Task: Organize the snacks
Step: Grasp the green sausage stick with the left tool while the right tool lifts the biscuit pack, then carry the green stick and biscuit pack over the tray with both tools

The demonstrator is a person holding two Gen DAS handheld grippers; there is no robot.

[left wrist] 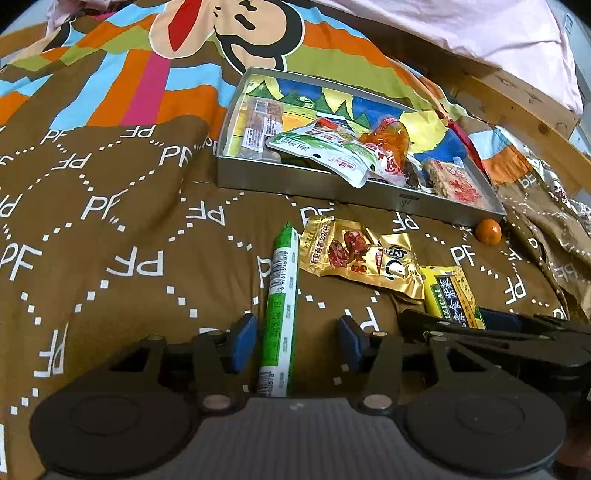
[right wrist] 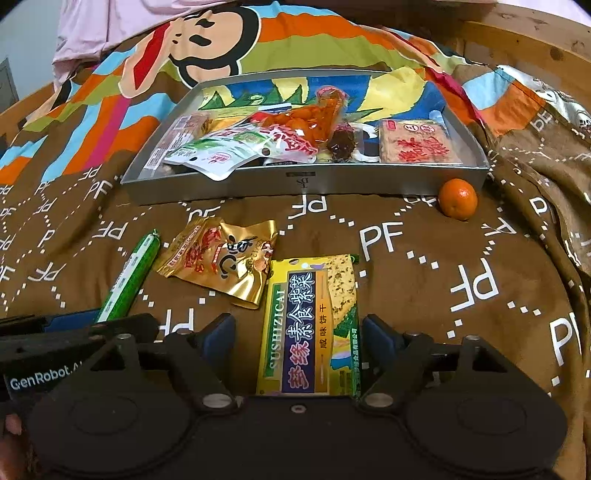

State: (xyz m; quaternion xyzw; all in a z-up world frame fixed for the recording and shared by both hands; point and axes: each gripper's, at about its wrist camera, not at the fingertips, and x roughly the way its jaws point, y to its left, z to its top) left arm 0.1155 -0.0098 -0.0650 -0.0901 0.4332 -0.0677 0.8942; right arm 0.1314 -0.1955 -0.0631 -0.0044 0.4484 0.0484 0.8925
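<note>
A green sausage stick [left wrist: 281, 306] lies on the brown bedspread between the open fingers of my left gripper [left wrist: 297, 341], nearer the left pad. A yellow-green cracker pack [right wrist: 310, 328] lies between the open fingers of my right gripper [right wrist: 299, 339]; it also shows in the left wrist view [left wrist: 452, 295]. A gold snack pouch [left wrist: 360, 258] lies between the two items, also in the right wrist view [right wrist: 221, 262]. A silver tray [right wrist: 306, 182] beyond holds several snack packets; it also shows in the left wrist view [left wrist: 314, 184].
A small orange [right wrist: 457, 199] sits on the bedspread by the tray's near right corner, also in the left wrist view [left wrist: 488, 232]. A wooden bed frame [right wrist: 524, 40] runs along the far right. Pink bedding [left wrist: 461, 26] lies behind the tray.
</note>
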